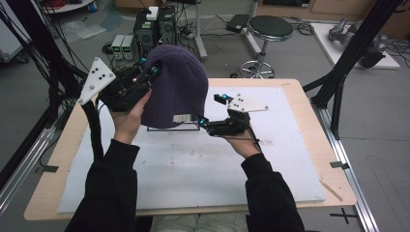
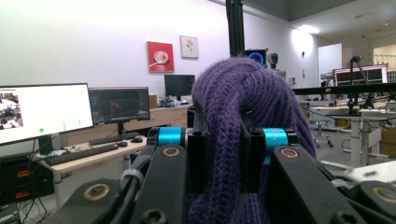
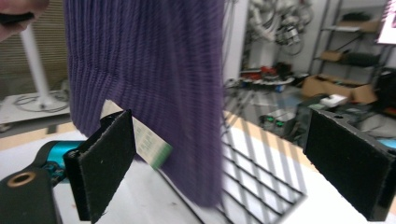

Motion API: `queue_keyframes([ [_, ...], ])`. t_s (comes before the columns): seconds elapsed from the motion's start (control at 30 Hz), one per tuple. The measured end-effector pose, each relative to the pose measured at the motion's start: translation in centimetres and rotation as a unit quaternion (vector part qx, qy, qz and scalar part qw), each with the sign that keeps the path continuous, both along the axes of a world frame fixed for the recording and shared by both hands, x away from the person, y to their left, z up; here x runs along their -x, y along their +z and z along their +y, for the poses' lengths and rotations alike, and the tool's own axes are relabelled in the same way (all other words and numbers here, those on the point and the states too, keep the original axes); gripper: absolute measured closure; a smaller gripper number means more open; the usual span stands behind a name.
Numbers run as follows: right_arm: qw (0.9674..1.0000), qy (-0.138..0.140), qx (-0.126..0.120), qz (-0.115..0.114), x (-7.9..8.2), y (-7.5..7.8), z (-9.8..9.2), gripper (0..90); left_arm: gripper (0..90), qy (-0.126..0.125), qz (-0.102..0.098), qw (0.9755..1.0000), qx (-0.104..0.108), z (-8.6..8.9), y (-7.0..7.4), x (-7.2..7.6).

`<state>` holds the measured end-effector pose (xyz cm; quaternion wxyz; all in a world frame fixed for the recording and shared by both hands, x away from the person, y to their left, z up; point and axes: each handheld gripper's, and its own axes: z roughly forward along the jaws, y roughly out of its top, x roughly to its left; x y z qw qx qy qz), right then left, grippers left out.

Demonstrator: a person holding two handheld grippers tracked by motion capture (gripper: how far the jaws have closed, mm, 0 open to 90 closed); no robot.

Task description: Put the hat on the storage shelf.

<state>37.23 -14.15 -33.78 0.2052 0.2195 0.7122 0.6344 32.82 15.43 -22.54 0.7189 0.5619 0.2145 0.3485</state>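
A purple knit beanie hangs above the back of the white mat, with a small pale label at its lower edge. My left gripper is shut on the beanie's upper left side; in the left gripper view the knit bunches between the two black jaws. My right gripper stands open just right of the beanie's hem. In the right gripper view the hem and its label hang between the wide-apart pads, nearer the left one.
A black wire rack lies on the white mat under the beanie. The wooden table rims the mat. Behind the table stand a black stool and computer cases. A black frame post rises at right.
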Motion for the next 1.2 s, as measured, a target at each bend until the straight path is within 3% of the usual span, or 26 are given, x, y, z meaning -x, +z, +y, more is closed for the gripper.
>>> queue_keyframes([
  [0.1, 0.9994, 0.017, -0.013, 0.027, -0.6, -0.2, 1.5, 8.9, 77.4, -0.002, 0.000, 1.0000, -0.003, -0.1, 0.0, 0.1],
  [0.3, 0.9986, 0.038, 0.023, 0.031, -0.2, 0.1, 3.0, 67.8, 77.4, 0.003, -0.002, 0.9999, -0.011, 0.2, 0.1, 0.2],
  [0.37, 0.9985, 0.031, 0.038, 0.023, 0.1, 0.4, 3.1, 77.1, 77.4, 0.011, -0.002, 0.9998, -0.016, 0.7, 0.0, 0.1],
  [0.63, 0.9988, 0.024, 0.040, 0.018, -0.4, 1.3, 2.6, 79.7, 77.4, 0.028, 0.002, 0.9994, -0.021, 2.9, -0.3, -0.8],
  [0.83, 0.9981, 0.014, 0.059, 0.011, -1.7, 2.6, 3.7, 79.9, 77.4, 0.039, -0.004, 0.9990, -0.020, 3.9, -0.3, -2.1],
  [1.0, 0.9974, 0.003, 0.072, -0.002, -2.6, 4.7, 4.6, 79.8, 77.4, 0.058, -0.005, 0.9982, -0.016, 5.5, 0.6, -3.4],
  [1.2, 0.9974, -0.013, 0.070, 0.001, -3.6, 6.3, 5.3, 79.8, 77.5, 0.077, -0.023, 0.9961, -0.035, 6.4, 2.0, -4.4],
])
